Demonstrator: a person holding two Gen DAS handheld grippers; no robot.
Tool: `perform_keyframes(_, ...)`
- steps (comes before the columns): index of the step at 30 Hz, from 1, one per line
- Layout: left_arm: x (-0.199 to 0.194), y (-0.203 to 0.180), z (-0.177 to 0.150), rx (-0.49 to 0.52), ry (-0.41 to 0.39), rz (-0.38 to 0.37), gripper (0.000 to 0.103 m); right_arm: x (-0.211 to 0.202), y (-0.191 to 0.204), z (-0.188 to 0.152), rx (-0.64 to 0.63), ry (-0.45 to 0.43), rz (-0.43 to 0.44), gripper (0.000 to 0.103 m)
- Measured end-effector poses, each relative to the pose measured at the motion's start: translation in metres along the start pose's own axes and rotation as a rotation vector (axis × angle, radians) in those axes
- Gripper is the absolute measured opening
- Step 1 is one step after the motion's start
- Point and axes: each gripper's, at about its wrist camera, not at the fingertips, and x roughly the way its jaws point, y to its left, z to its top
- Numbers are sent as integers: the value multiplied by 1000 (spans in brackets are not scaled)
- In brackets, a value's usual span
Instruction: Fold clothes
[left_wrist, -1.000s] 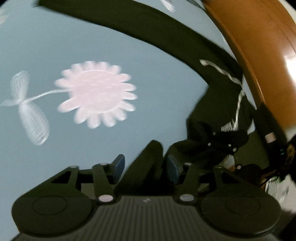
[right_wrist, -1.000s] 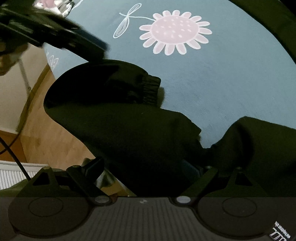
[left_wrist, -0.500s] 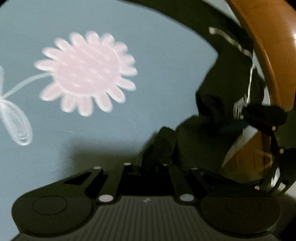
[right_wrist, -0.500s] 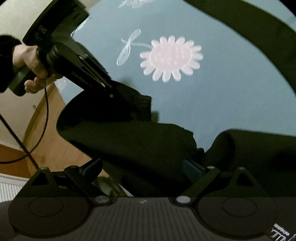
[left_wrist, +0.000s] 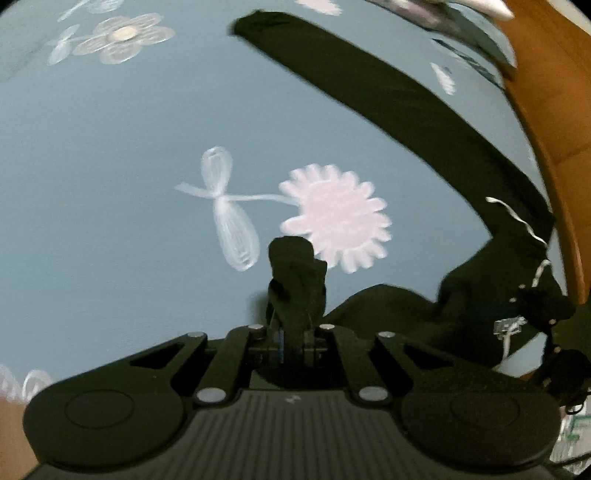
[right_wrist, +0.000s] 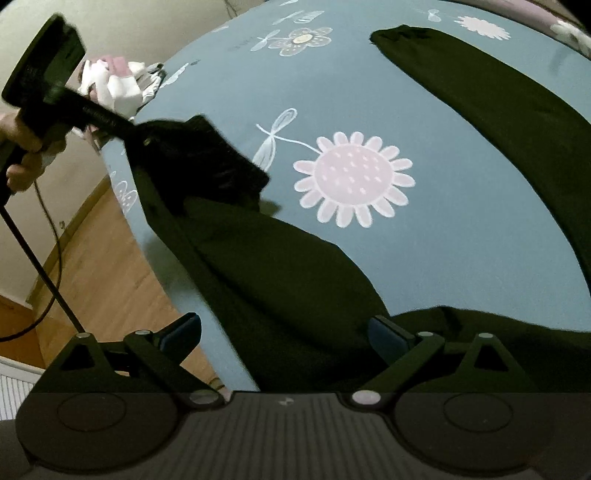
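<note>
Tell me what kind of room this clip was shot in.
Probably a bedroom at home: a blue sheet printed with pink and white flowers covers a bed-like surface, wooden plank flooring lies beside it, and a black garment lies across the sheet.

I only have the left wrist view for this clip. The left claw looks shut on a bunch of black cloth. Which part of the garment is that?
Observer: The cuff end of a sleeve; the left claw holds it raised above the blue sheet.
Operator: And the right claw?
Observer: The right claw is wide open, with black cloth lying between its fingers.
Operator: Is the other sleeve folded in?
Observer: No, the other sleeve lies stretched out flat.
</note>
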Motion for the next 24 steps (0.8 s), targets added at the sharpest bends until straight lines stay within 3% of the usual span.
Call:
perform_keyframes(6,4,38,-33,-86,70,50,5,8,7,4,-22,14,-7,99)
perform_keyframes(10,16,51,-50,-117,130,67,14,16,9,7,-37,37,-11,99)
perform_keyframes(12,18,55,-56,-130,146,82,25,19,10,9,-42,42,-13,99)
perform_keyframes(13,16,58,-57,-132,145,93,34,19,10,10,-44,40,-12,99)
perform_keyframes(15,9,62,-58,-132,129,106,43,20,12,12,-46,37,-11,99)
perform_keyframes(20,-7,61,-46,-78,51,111,43,22,13,18,-47,25,-7,99)
perform_keyframes(24,19,48,-19,59,16,75,43,24,10,24,-34,3,-15,99)
